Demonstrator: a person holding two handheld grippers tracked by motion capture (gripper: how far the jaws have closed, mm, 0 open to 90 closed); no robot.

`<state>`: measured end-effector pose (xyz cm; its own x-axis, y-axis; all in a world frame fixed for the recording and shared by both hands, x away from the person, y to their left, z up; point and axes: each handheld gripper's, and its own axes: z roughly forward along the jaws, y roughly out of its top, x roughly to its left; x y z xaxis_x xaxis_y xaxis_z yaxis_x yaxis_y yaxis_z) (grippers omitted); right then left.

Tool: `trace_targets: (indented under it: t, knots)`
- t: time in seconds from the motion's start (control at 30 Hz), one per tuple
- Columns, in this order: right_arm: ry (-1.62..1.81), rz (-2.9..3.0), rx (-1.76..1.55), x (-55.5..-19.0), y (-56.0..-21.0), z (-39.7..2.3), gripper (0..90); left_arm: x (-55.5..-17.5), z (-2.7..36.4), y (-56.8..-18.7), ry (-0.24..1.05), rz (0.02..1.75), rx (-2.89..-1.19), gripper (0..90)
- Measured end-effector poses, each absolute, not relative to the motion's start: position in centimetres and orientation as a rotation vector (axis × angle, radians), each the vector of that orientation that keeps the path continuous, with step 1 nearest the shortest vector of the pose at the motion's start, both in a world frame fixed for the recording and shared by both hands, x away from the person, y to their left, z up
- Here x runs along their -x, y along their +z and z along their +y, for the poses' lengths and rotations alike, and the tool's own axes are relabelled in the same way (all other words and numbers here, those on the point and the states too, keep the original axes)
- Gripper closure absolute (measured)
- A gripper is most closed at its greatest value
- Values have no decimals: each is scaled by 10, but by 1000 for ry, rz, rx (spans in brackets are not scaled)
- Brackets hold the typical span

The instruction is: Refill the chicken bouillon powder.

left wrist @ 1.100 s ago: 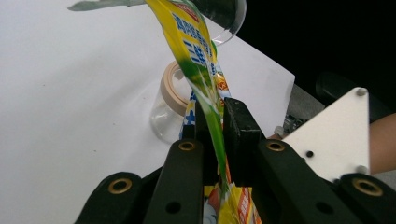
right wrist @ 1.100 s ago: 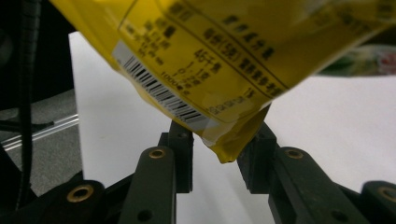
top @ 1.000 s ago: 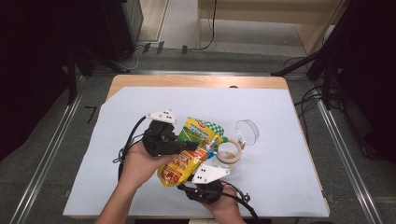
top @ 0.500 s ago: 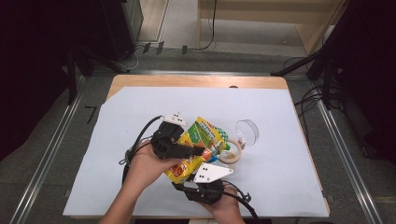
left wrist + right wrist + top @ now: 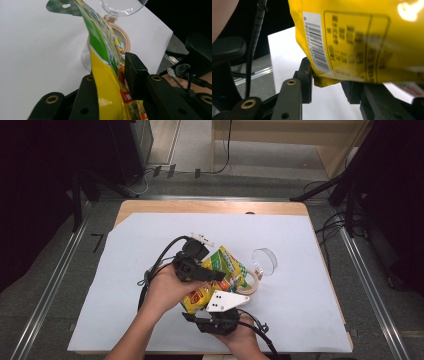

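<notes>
I have the yellow-and-green snack bag (image 5: 216, 279) lifted off the white sheet (image 5: 300, 270) between both tongs, its long axis running from about 7 o'clock near me up to 1 o'clock, where the green top leans toward the glass jar (image 5: 251, 282).

My left gripper (image 5: 212, 274) sits across the bag's middle, coming in from 9 o'clock. In the left gripper view the bag (image 5: 107, 82) runs up between the two black jaws; they have just been closing in, and the right-hand pad lies against the film, so I read this as a grasp on the bag (the other pad is hidden behind the foil).

My right gripper (image 5: 212, 312) is at the 6 o'clock end. In the right gripper view the bag's bottom corner (image 5: 342, 42) hangs in the gap; the jaws have just been widening, and I cannot tell whether either pad presses it.

The jar lies at 1 o'clock from the bag's top, its clear lid (image 5: 264, 262) flipped back beyond it. The left hand is the nearer one to the jar, so tipping the bag toward it falls to that side.
</notes>
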<state>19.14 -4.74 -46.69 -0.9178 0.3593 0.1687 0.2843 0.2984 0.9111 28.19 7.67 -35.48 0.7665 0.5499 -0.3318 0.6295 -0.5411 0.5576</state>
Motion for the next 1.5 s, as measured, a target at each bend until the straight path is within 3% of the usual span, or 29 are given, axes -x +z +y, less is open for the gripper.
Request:
trace_targets:
  t: [0.2, 0.43, 0.57, 1.1, 1.17, 1.27, 1.5]
  knots:
    - [1666, 2487, -586, -200, -461, -47, 632, -289, 68, -350, -143, 876, -2298, 849]
    - [1594, 2474, -551, -199, -462, -43, 593, -289, 65, -348, -143, 878, -2303, 863]
    - [1558, 2465, -571, -199, -460, -41, 649, -287, 64, -346, -131, 865, -2299, 861]
    - [1758, 2427, -690, -202, -442, -43, 658, -286, 82, -328, -108, 833, -2155, 637]
    - [1768, 2428, -690, -202, -440, -42, 655, -286, 83, -326, -96, 840, -2157, 660]
    - [1747, 2438, -660, -202, -439, -39, 651, -285, 82, -326, -47, 839, -2191, 783]
    - [1748, 2453, -662, -203, -446, -38, 629, -289, 75, -331, -44, 839, -2238, 851]
